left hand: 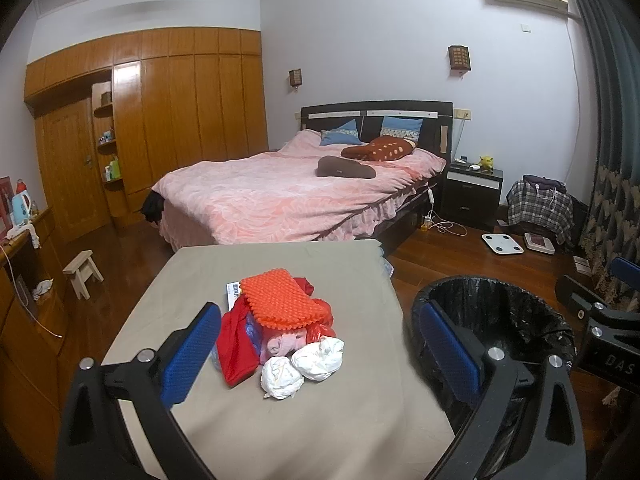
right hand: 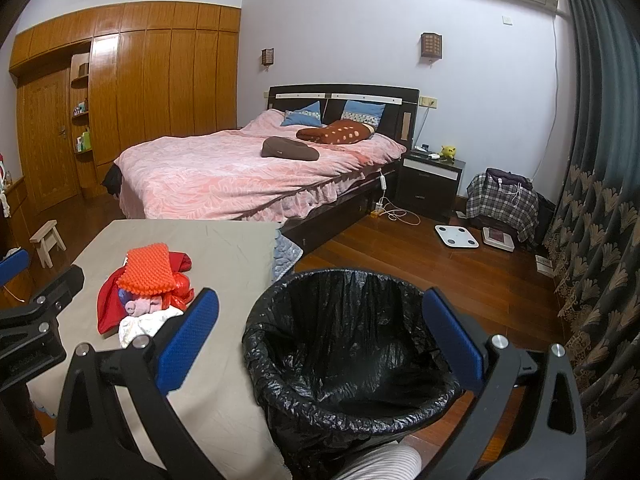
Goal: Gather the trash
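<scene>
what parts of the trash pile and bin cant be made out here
- Crumpled white wads: right wrist view, partly behind the right gripper finger.
- Bin bottom: left wrist view, hidden by the left gripper finger; dark liner elsewhere.
- Printed card: under the orange bumpy mat, text too small.

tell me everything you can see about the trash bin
The trash bin is round and lined with a crinkled, glossy black plastic bag folded over its rim. It stands upright and open on the wooden floor, close beside the right edge of the cloth-covered table. Its inside looks empty. The right tool hovers open above it, not touching.
</scene>
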The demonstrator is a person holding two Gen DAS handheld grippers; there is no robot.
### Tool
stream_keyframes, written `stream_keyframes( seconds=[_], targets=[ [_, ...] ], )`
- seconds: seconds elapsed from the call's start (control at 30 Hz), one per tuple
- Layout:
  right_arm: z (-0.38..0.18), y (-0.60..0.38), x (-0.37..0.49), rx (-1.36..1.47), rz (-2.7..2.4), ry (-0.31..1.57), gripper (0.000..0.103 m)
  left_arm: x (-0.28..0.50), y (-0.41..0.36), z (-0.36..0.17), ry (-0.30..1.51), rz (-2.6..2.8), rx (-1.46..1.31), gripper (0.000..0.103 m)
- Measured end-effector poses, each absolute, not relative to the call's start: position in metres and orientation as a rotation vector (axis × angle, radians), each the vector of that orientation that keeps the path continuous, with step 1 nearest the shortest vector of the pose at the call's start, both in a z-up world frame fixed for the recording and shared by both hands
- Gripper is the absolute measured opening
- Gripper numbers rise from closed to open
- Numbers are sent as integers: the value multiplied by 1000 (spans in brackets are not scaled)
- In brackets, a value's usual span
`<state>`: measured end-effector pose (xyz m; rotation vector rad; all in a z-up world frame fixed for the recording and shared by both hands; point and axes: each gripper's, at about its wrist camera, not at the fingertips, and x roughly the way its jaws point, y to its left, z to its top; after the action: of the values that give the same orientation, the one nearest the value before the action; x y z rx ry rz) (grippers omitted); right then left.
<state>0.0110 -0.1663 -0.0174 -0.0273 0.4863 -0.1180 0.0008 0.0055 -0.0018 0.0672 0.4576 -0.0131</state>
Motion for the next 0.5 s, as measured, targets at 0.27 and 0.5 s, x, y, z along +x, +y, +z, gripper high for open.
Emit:
stream_keyframes(
  seconds=[0.27,0.5],
  targets=[
    [-17,-167,12,-27,-118,486,99,1,6,-2,459,-14,68,97],
    [-18,-165,12,-26,-118,487,99,1,6,-2,460,-13,68,97]
  ],
)
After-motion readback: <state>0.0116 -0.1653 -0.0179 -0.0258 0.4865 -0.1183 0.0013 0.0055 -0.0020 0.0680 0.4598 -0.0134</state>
